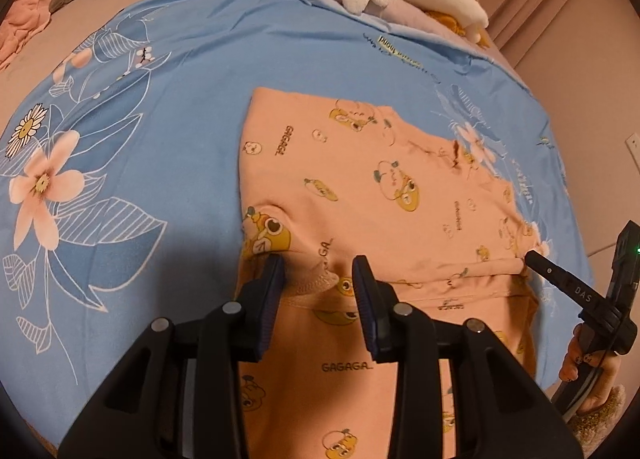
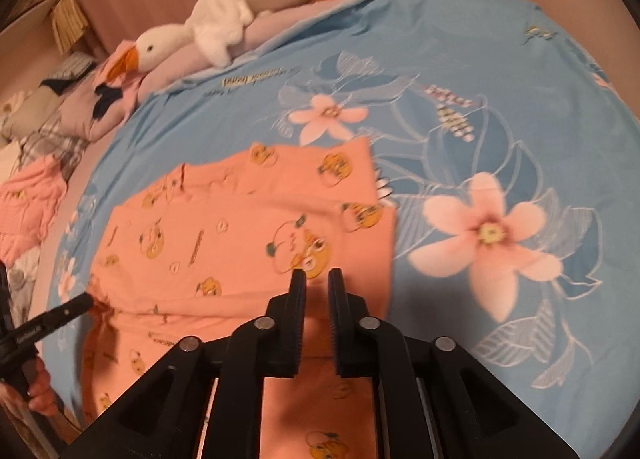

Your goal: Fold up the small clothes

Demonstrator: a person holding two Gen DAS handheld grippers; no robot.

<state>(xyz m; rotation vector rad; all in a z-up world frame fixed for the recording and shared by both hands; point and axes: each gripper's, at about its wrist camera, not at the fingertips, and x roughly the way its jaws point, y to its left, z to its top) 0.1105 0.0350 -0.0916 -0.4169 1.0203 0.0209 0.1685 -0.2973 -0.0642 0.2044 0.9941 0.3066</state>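
Garment lies flat beneath both parted, empty tools, left and right.

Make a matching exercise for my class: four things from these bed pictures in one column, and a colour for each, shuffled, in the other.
Things:
1. garment
2. sheet
3. plush goose
4. left gripper

Colours:
A. white with an orange beak
B. black
C. peach with yellow cartoon prints
D. blue with pink flowers

Pairs: 1-C, 2-D, 3-A, 4-B
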